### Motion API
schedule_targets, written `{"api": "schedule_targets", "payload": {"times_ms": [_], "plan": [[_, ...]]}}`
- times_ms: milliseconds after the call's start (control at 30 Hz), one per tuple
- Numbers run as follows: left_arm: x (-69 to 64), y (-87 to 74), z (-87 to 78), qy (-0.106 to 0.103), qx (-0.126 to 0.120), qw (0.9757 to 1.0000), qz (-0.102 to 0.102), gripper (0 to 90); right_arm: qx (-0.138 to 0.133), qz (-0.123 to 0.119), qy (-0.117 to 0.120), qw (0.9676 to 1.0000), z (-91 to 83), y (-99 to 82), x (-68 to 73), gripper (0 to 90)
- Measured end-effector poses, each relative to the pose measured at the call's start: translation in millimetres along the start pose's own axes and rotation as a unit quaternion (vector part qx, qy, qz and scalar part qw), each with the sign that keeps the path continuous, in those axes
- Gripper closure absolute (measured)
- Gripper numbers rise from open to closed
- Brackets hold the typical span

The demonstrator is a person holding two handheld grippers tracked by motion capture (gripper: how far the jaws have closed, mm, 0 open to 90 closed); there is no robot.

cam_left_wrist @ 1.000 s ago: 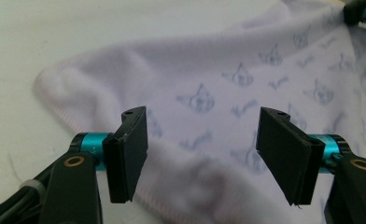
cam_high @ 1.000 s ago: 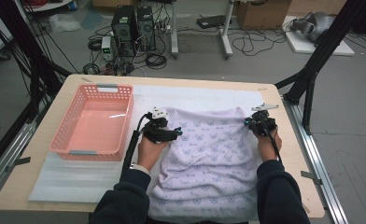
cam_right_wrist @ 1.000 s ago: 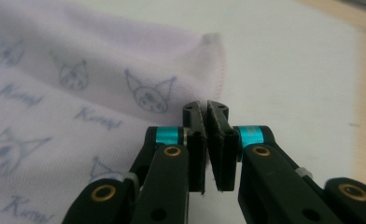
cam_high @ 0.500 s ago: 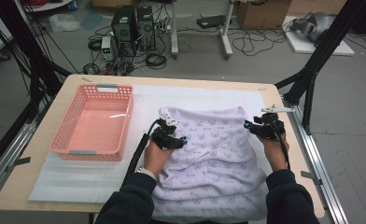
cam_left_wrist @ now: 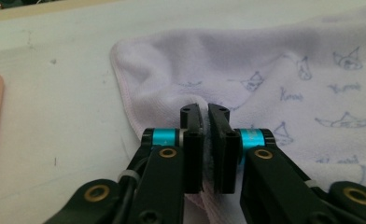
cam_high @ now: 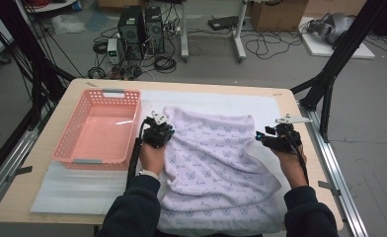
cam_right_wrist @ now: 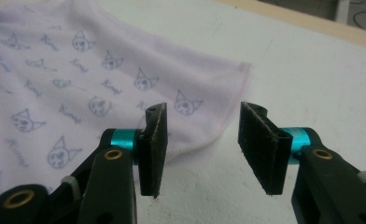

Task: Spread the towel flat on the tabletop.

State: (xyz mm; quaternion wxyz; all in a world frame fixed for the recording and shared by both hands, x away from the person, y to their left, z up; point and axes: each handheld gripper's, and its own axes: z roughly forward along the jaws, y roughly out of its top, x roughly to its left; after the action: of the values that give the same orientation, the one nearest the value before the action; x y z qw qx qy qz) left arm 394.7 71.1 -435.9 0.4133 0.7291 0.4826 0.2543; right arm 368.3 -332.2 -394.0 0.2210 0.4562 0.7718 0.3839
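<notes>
A pale lilac towel [cam_high: 216, 158] printed with small cat faces lies spread over the white mat, hanging off the near table edge. My left gripper [cam_high: 158, 132] sits at the towel's far left corner; its jaws have just been closing and now pinch a fold of the towel [cam_left_wrist: 181, 88] between the pads [cam_left_wrist: 193, 140]. My right gripper [cam_high: 270, 141] hovers just off the towel's right edge with its jaws apart. In the right gripper view nothing lies between the pads [cam_right_wrist: 154, 144], and the towel's far right corner [cam_right_wrist: 209, 93] rests on the mat behind them.
A pink plastic basket [cam_high: 100, 131] stands on the table left of the towel, close to my left gripper. The white mat [cam_high: 83, 185] covers most of the wooden table. Black frame posts rise at both sides; cables and computers lie on the floor beyond.
The left gripper slid to the towel's left corner and closed on it, bunching the cloth. The right gripper let go of the towel's right edge, opened, and moved right and up.
</notes>
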Motion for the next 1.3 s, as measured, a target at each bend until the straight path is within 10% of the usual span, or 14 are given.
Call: {"api": "schedule_targets", "payload": {"times_ms": [100,300,433,533,700,900,1000,1067,1100,1300], "plan": [[-6.4,-0.2,-0.8,-0.029,0.008,0.9995,-0.014,51.6,0.022,0.007,0.012,0.9997,9.2,-10.3,-0.1,48.2],[-12.0,-7.6,-9.9,-0.06,0.007,0.9981,-0.012,43.7,0.091,-0.008,0.073,0.9931,38.8,-26.2,17.3,47.7],[-12.1,-11.7,-14.8,-0.074,0.009,0.9972,-0.012,41.7,0.096,-0.034,0.085,0.9912,44.8,-19.4,20.4,86.8],[-12.9,-14.5,-17.7,-0.084,0.013,0.9964,-0.01,40.7,0.092,-0.074,0.027,0.9927,51.7,-9.6,21.9,87.6],[-14.8,-21.0,-25.3,-0.102,0.027,0.9944,-0.005,42.6,0.043,-0.037,-0.082,0.9951,54.7,-1.3,3.3,86.9],[-27.0,-26.9,-23.9,-0.135,0.065,0.9885,0.021,41.9,0.023,-0.003,-0.045,0.9987,42.6,-5.7,-0.2,72.3],[-33.9,-29.0,-21.6,-0.118,0.066,0.9894,0.054,49.1,0.008,0.005,-0.021,0.9997,29.6,-8.3,1.5,62.1],[-32.5,-28.8,-21.6,-0.104,0.06,0.9897,0.078,70.1,0.001,0.004,0.001,1.0,20.8,-11.1,2.0,58.1],[-27.9,-27.7,-20.3,-0.106,0.062,0.9897,0.074,84.0,-0.004,0.004,0.003,1.0,16.7,-12.8,3.0,54.4],[-10.2,-17.7,-14.0,-0.002,0.039,0.9986,0.036,85.8,0.006,0.003,0.049,0.9988,3.7,-24.7,8.3,47.0]]}}
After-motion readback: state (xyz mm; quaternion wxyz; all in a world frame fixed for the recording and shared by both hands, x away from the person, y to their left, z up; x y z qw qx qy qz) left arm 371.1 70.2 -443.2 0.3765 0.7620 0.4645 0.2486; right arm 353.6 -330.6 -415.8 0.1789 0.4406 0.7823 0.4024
